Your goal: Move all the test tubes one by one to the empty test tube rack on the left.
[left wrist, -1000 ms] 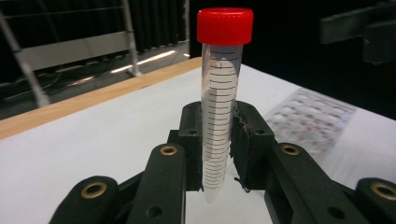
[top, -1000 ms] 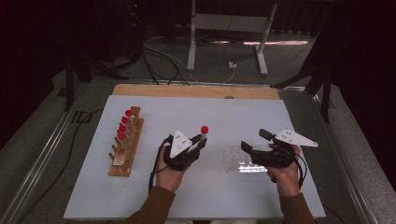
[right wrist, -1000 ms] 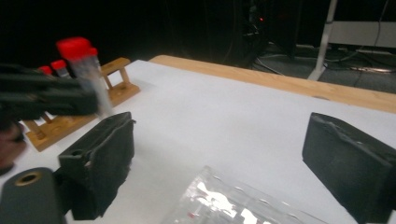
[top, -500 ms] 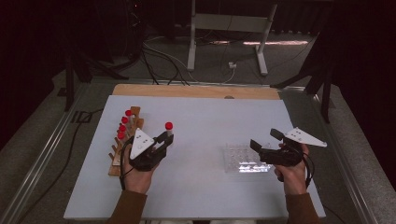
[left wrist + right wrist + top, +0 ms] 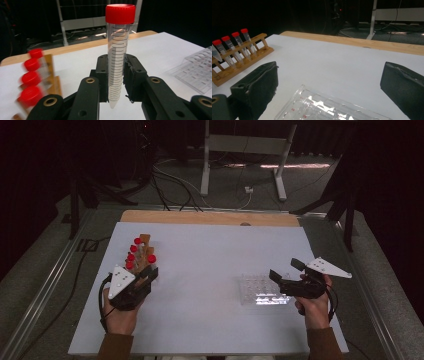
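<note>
White desk, dark room behind. Left gripper clamps upright red-capped tube, beside wooden rack holding four tubes. Right gripper jaws just widened, nothing between; clear well plate just below.

Lab, tube rack, well plate

the left gripper, clamped on a red-capped tube, is now at the left of the table beside the wooden rack; a second ago it was near the table's middle. the tube's cap now sits just by the rack's own red caps. the right gripper has its jaws spread wider than before, with nothing between them, over the clear plastic tray.
</note>
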The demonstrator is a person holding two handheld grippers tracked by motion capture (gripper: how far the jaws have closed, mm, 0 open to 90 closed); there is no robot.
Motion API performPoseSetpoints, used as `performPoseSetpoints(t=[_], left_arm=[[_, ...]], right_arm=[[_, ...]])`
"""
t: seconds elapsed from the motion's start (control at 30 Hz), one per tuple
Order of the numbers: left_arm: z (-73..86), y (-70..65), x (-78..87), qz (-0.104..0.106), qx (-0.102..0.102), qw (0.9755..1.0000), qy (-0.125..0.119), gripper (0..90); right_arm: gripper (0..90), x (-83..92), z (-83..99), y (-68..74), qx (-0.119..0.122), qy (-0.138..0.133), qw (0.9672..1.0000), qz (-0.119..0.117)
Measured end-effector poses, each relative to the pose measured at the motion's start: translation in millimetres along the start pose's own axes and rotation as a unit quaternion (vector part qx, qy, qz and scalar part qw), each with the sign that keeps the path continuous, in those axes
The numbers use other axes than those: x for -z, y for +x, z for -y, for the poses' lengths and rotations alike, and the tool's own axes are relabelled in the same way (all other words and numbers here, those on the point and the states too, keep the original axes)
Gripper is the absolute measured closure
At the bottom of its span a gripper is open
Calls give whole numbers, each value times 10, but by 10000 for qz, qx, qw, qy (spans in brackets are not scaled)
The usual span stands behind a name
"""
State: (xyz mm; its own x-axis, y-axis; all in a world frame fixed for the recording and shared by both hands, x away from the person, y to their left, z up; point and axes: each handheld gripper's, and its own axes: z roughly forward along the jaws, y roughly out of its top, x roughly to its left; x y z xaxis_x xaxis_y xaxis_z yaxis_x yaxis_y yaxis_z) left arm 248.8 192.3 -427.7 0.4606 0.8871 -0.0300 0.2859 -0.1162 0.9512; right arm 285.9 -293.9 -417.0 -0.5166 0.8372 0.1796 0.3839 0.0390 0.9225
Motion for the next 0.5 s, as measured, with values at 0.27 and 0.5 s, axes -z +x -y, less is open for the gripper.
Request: performPoseSetpoints(t=[0.27, 0.5], left_arm=[[86, 204, 173, -315, 145, 9994, -38, 759], [131, 359, 266, -553, 219, 9982, -44, 759]], right_arm=[[12, 3, 9, -9, -16, 15, 10000, 23], [12, 26, 1, -21, -21, -24, 10000, 24]])
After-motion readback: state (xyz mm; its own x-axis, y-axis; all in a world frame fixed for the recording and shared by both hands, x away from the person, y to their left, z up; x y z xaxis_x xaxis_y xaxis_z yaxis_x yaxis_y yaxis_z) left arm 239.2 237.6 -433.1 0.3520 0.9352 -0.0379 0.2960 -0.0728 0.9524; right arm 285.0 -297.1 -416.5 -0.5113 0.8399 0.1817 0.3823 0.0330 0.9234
